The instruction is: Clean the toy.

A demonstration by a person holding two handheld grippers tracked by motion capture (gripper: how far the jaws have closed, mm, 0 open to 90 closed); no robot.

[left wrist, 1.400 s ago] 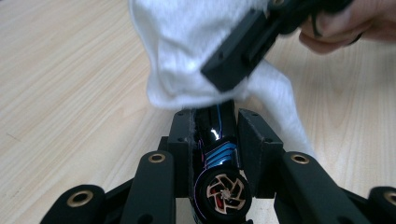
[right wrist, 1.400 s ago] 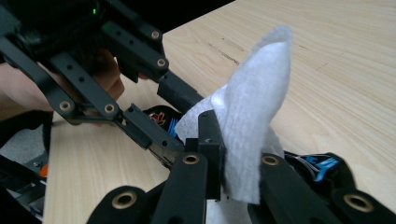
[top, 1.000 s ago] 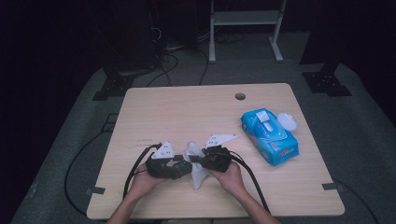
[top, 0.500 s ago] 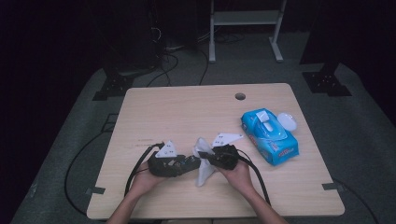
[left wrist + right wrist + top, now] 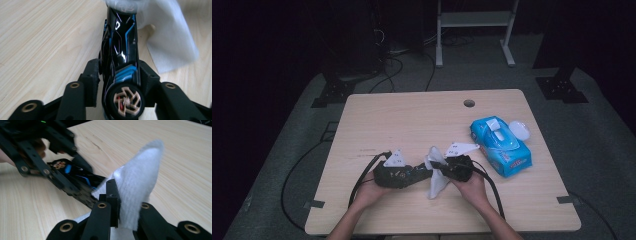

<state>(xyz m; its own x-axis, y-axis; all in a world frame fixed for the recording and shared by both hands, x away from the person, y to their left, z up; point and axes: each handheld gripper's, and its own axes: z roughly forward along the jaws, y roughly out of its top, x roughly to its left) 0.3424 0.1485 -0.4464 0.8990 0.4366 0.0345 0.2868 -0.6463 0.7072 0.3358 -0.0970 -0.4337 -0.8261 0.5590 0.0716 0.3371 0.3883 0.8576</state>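
While left hand-held gripper (image 5: pixel 120 82) clamps toy car (image 5: pixel 121 47); right hand-held gripper (image 5: pixel 125 217) pinches wipe (image 5: pixel 137 185)

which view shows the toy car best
The left gripper view: the toy car sits close up between its jaws, gloss, blue stripes and a wheel clear. The right gripper view catches part of its body beside the wipe. In the high view it is too small to make out.
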